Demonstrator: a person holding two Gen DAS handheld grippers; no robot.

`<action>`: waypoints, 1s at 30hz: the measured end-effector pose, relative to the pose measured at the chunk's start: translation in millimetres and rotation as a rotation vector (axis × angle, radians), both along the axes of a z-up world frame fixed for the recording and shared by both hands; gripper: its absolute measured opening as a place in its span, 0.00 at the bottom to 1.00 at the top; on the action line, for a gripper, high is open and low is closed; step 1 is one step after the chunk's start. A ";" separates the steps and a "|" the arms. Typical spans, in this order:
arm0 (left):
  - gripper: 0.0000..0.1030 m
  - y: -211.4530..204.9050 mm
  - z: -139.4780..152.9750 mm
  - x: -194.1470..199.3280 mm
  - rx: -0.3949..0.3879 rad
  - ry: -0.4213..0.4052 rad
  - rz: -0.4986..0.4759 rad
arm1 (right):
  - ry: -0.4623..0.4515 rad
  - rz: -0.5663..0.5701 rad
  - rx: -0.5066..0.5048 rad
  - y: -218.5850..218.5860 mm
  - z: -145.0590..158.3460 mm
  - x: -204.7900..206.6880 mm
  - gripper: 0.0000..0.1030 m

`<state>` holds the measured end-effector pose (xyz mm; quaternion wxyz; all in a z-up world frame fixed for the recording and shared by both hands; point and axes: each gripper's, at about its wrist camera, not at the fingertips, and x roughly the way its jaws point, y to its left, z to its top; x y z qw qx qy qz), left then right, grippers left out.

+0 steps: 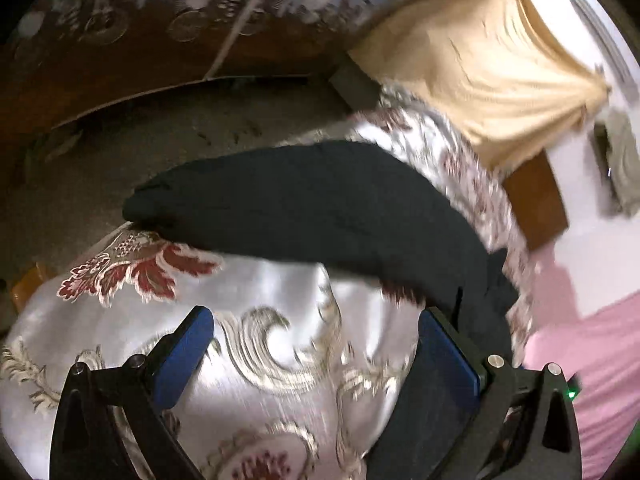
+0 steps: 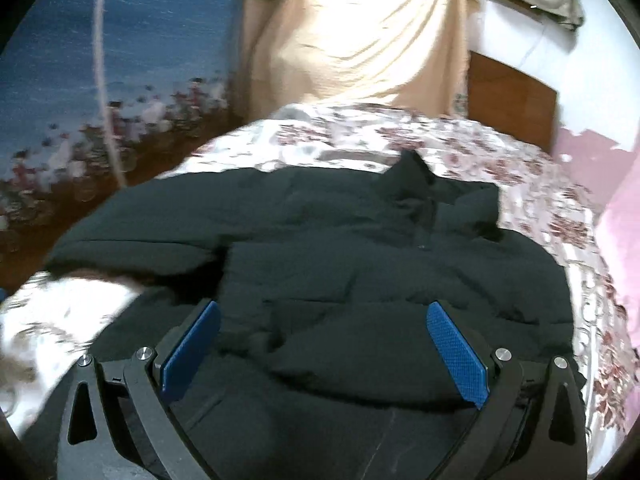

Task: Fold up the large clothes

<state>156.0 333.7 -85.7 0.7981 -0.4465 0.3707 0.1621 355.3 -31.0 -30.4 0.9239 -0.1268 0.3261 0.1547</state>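
A large black padded jacket (image 2: 340,248) lies spread on a bed with a silver and red floral cover (image 2: 460,140). In the left wrist view one long black sleeve (image 1: 304,204) stretches across the cover (image 1: 280,304) toward the left edge. My left gripper (image 1: 316,324) is open and empty above the bare cover, its right finger next to the jacket's edge. My right gripper (image 2: 324,316) is open and empty, hovering just over the jacket's body with the fabric between its blue pads (image 2: 460,356).
A beige curtain (image 2: 360,32) hangs beyond the bed. A wooden headboard (image 2: 512,100) stands at the back right by a pink and white wall. A brown floor (image 1: 160,152) and a dark floral hanging (image 1: 120,20) lie left of the bed.
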 end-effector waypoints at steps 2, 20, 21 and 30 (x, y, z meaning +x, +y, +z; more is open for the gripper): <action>1.00 5.9 -8.5 3.7 -0.034 -0.011 0.017 | -0.012 -0.012 -0.018 3.8 -9.4 5.1 0.98; 0.99 0.7 -48.0 80.2 -0.176 -0.024 0.035 | -0.026 -0.094 -0.013 9.1 -60.8 47.2 0.99; 0.99 2.1 -51.3 82.7 -0.173 -0.029 0.060 | -0.013 -0.097 -0.004 6.6 -64.7 50.1 0.99; 0.36 7.9 -56.1 80.7 -0.115 -0.043 0.209 | 0.023 -0.121 -0.078 16.6 -96.1 57.6 0.99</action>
